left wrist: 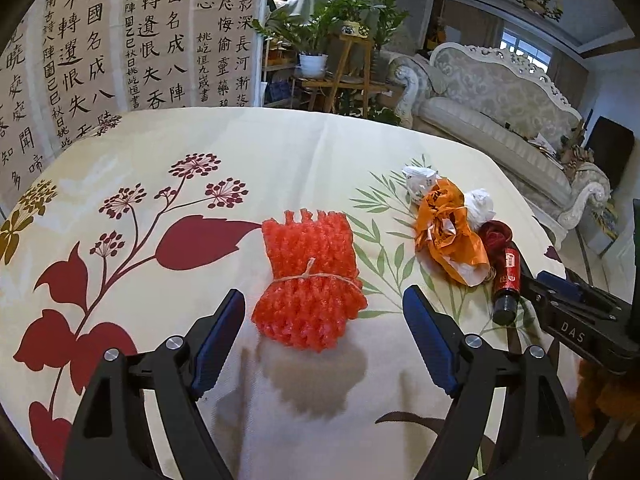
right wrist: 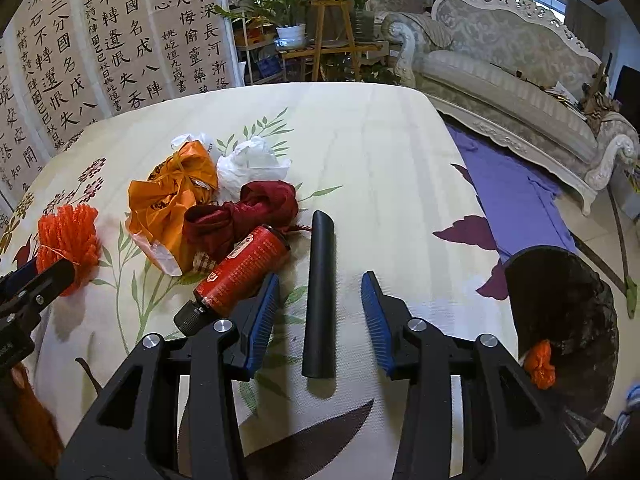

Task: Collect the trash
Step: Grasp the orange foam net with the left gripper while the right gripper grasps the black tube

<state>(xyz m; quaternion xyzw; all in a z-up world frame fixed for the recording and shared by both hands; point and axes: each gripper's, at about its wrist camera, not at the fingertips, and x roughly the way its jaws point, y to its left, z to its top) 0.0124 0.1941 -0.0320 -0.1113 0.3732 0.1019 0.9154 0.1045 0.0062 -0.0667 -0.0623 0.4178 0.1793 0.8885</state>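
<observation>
Both claws tilt down toward the table [left wrist: 280, 152], which is spread with a cream cloth printed with dark red flowers and green leaves. The left claw [left wrist: 324, 304] stands wide open, its blue pads on either side of an orange foam net bundle [left wrist: 310, 276] tied round the middle with twine; the pads do not touch it, and the bundle lies flat on the cloth. The right claw [right wrist: 320, 294] is also open, though less wide, with a black tube [right wrist: 319, 296] lying lengthwise between its pads — a gap shows on each side, so nothing is gripped.

The rest of the trash sits in a loose heap between the two claws: a crumpled orange plastic bag [right wrist: 172, 196], a white plastic bag [right wrist: 250, 162] behind it, a dark red ribbon wad [right wrist: 244, 212], and a red bottle [right wrist: 240, 272] with a black cap lying on its side, just beside the right claw's left finger. In the left wrist view the same bottle lies close to the right claw's black frame.

At the table's right edge a bin lined with a black bag [right wrist: 560, 300] stands lower than the tabletop; an orange net piece [right wrist: 540, 364] rests at its rim.

Behind the table hang calligraphy panels [left wrist: 120, 40]; potted plants on a wooden stand [left wrist: 344, 60] and a pale carved sofa [left wrist: 500, 92] fill the far side.
</observation>
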